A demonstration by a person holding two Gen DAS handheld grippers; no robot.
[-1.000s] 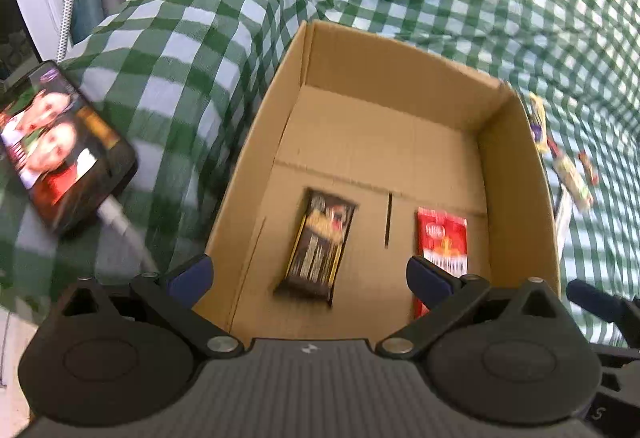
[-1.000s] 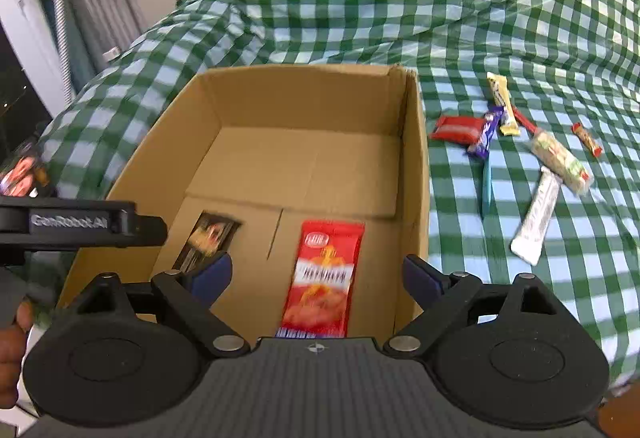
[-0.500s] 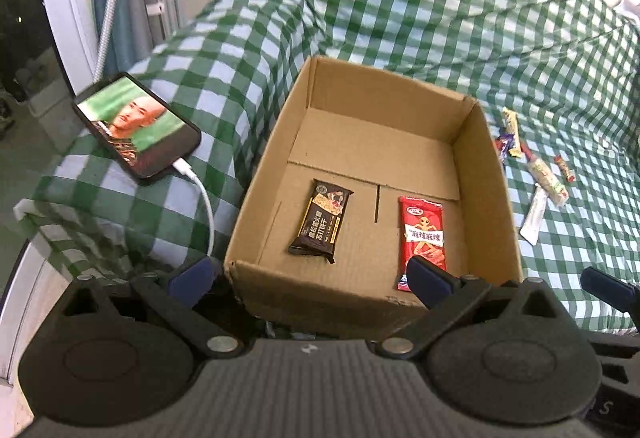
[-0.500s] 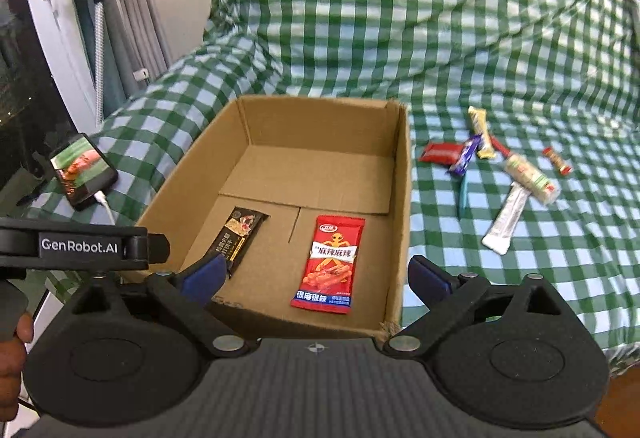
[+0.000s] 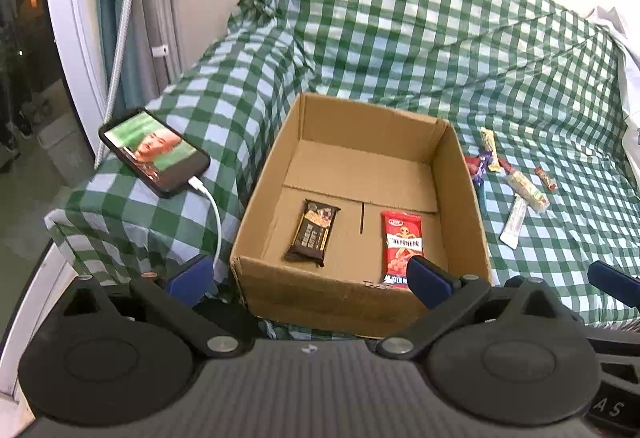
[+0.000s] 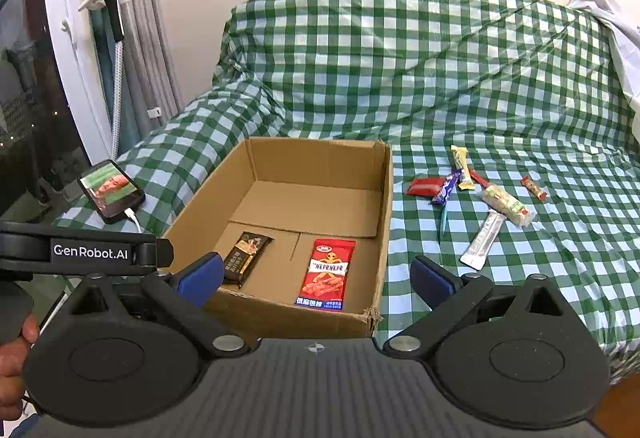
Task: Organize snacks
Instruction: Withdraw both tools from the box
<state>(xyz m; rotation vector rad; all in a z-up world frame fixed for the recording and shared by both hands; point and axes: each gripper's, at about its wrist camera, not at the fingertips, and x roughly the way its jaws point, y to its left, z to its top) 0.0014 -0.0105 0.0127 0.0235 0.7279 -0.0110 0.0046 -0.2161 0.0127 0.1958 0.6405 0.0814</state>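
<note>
An open cardboard box (image 5: 460, 174) (image 6: 384, 206) lies on a green checked cover. Inside it lie a dark brown snack pack (image 5: 313, 236) (image 6: 246, 252) on the left and a red snack pack (image 5: 401, 244) (image 6: 328, 272) on the right. Several loose snacks (image 5: 516, 182) (image 6: 476, 194) lie on the cover right of the box. My left gripper (image 5: 308, 278) is open and empty, held back in front of the box's near wall. My right gripper (image 6: 316, 278) is open and empty, also before the near wall.
A phone (image 5: 154, 152) (image 6: 111, 195) with a white cable lies on the cover left of the box. Curtains and a white frame stand at the far left. The left gripper's body (image 6: 80, 252) shows at the left edge of the right wrist view.
Both grippers have pulled back and up from over the box, so the whole box and the loose snacks are in view. Both stay open.
</note>
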